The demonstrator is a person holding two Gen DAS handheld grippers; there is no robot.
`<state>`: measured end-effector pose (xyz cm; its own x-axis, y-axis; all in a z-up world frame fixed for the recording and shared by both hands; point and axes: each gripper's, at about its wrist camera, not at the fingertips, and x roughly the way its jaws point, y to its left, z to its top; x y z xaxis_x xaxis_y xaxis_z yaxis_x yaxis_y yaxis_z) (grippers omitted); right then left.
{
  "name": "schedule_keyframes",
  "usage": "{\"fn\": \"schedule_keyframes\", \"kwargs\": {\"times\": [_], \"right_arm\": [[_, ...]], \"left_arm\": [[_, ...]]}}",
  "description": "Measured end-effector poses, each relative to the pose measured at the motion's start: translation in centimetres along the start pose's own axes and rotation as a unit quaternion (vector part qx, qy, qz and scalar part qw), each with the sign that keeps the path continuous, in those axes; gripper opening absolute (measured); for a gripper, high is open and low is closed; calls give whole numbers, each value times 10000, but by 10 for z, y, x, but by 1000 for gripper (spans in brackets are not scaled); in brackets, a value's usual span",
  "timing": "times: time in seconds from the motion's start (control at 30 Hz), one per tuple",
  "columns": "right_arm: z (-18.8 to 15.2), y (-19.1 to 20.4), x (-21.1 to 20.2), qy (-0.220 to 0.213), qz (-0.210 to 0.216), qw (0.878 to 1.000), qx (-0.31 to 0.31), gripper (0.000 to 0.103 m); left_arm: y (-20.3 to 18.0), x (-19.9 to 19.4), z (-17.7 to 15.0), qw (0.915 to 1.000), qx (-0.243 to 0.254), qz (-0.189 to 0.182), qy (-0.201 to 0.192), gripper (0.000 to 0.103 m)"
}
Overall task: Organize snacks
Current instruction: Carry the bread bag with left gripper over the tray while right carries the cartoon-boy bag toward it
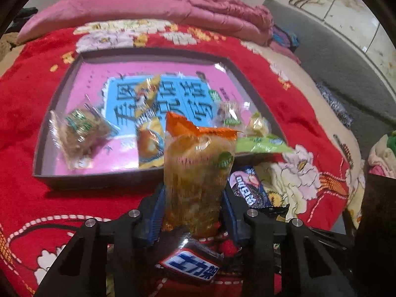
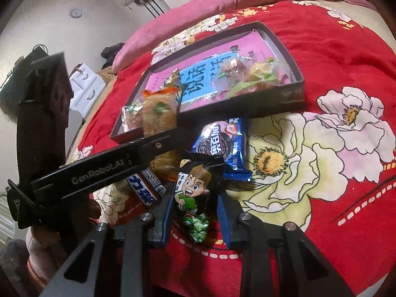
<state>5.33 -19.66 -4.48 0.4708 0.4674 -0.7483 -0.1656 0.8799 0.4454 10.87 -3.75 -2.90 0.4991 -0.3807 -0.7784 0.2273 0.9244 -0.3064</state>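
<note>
1. The left gripper point(image 1: 195, 212) is clamped on an orange-topped clear snack packet point(image 1: 198, 170), held upright at 6 o'clock of the dark tray point(image 1: 59, 84); its pads press the packet's sides.
2. The right gripper point(image 2: 195, 212) is closed on a black cartoon snack bag point(image 2: 195, 190); a blue cookie packet point(image 2: 222, 143) lies at its 1 o'clock on the red floral blanket point(image 2: 334, 57).
3. Several wrapped snacks already lie inside the tray, on its pink and blue lining.
</note>
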Motion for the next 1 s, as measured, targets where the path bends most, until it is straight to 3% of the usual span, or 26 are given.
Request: {"fn": "schedule_keyframes", "kwargs": {"times": [0.27, 0.6, 1.0], "right_arm": [[6, -2, -12, -301, 137, 9994, 78, 32], [16, 9, -16, -529, -79, 9980, -345, 32], [23, 29, -10, -662, -226, 9942, -811, 32]], "left_arm": [[4, -30, 3, 9983, 23, 86, -573, 43], [16, -44, 3, 9963, -62, 287, -810, 43], [53, -55, 1, 9941, -527, 358, -881, 43]]}}
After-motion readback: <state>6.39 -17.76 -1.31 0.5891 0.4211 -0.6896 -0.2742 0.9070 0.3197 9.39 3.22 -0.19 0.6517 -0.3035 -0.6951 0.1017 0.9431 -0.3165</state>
